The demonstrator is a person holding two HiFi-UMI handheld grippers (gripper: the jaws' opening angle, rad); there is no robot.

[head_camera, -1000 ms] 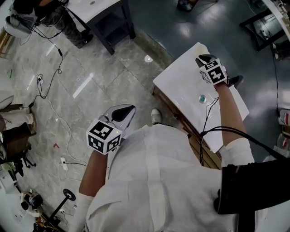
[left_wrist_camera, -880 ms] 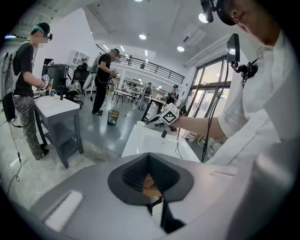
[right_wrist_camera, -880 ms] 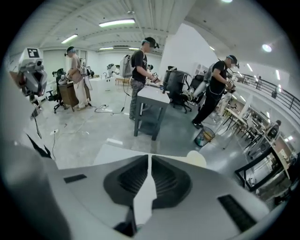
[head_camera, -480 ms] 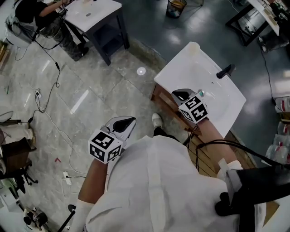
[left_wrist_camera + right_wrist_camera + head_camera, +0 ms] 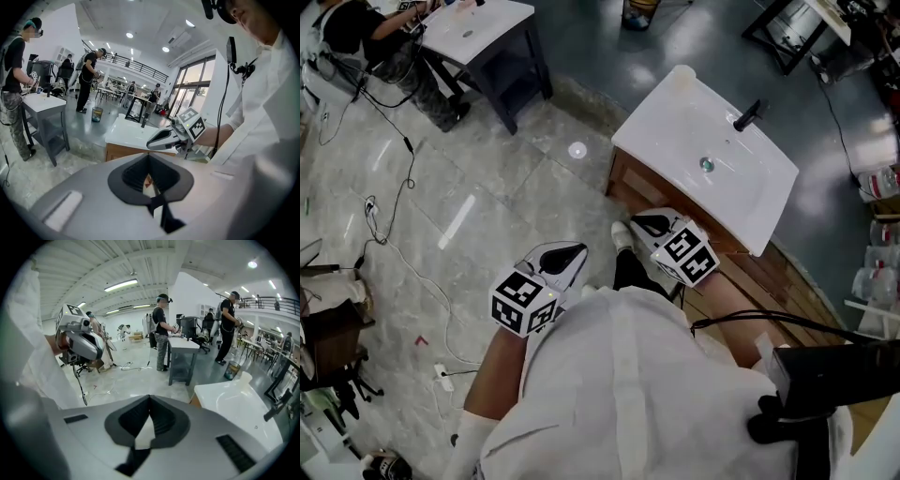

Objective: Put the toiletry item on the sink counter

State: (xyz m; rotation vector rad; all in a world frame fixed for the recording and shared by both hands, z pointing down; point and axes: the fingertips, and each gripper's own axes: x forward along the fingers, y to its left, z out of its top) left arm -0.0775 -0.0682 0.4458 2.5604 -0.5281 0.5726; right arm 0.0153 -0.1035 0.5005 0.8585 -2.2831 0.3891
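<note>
The white sink worktop (image 5: 673, 131) stands ahead of the person, above the grey tiled floor (image 5: 487, 206). The left tool (image 5: 567, 255) and right tool (image 5: 643, 224) hover near the person's chest, off the worktop, each with its jaws pressed together on nothing. A pale toiletry container (image 5: 682, 77) sits on the worktop's far corner, well apart from the black faucet (image 5: 748, 114).

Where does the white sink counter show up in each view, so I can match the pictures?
Head view: the sink counter is at upper right, with a black faucet on it.
Left gripper view: centre, a white slab partly behind the right gripper.
Right gripper view: lower right.
Shared landmark: the dark-legged side table, at top left in the head view, left in the left gripper view and centre in the right gripper view.
</note>
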